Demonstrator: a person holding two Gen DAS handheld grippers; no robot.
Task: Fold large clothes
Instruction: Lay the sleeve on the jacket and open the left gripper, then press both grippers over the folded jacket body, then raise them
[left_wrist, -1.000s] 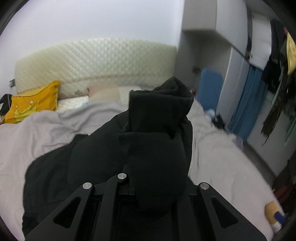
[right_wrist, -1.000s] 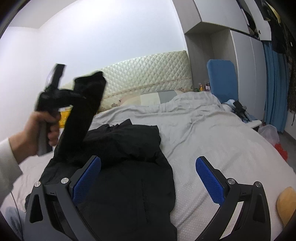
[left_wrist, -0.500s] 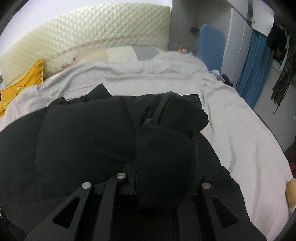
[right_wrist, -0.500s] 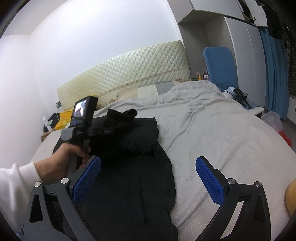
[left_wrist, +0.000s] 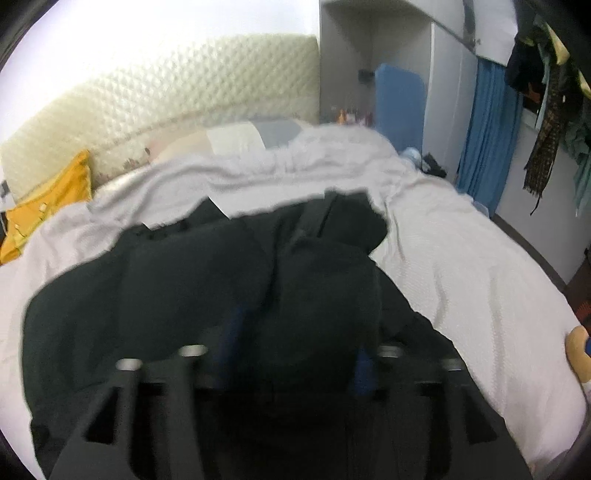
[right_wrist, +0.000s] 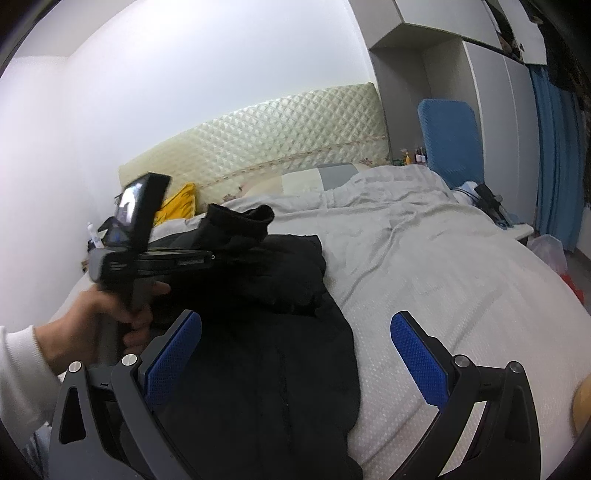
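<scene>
A large black jacket (right_wrist: 258, 332) lies spread on the bed; it fills the lower middle of the left wrist view (left_wrist: 166, 295). Its black sleeve (left_wrist: 325, 288) lies across my left gripper (left_wrist: 291, 354), whose blue pads now stand apart on either side of the cloth; the frame is blurred. In the right wrist view the left gripper (right_wrist: 207, 254) is held level above the jacket with the sleeve end (right_wrist: 240, 221) draped over its tips. My right gripper (right_wrist: 295, 354) is open and empty above the jacket's lower right edge.
The bed (right_wrist: 443, 277) has a light grey cover and a quilted cream headboard (right_wrist: 277, 136). A yellow pillow (left_wrist: 48, 199) sits at the head left. A blue chair (right_wrist: 450, 140), blue curtain (left_wrist: 487, 144) and hanging clothes (left_wrist: 546, 110) stand at the right. A yellow toy (left_wrist: 578, 350) lies at the bed's right edge.
My left gripper swung the sleeve down from the air over the jacket body, then its jaws spread apart. My right gripper stayed open and nearly still.
</scene>
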